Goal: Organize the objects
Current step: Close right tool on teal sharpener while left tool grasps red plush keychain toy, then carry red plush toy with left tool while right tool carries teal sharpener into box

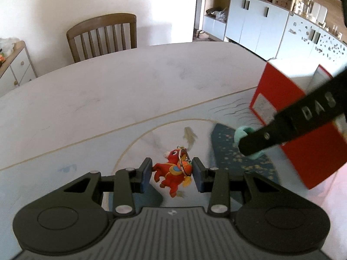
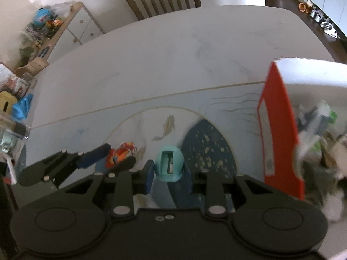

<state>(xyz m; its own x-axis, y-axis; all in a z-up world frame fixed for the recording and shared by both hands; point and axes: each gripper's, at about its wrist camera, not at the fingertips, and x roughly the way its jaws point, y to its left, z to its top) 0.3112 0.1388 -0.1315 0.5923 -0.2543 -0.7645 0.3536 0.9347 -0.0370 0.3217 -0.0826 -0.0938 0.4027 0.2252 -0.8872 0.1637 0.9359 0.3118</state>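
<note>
Left tongs [image 1: 171, 174] clamp red rubber dragon keychain [image 1: 172, 173]. Right tongs [image 2: 168, 174] grip teal plastic pencil sharpener [image 2: 169, 165] beside red cardboard box [image 2: 279, 134], apparently above white counter [image 1: 108, 91].

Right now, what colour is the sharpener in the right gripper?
Teal sharpener, clearest in the right wrist view.

Left gripper [image 1: 171, 174] held low, its blue pads either side of a red toy keychain [image 1: 173, 171]. Right gripper [image 2: 169, 174] pads press a teal pencil sharpener [image 2: 169, 165], lifted.
</note>
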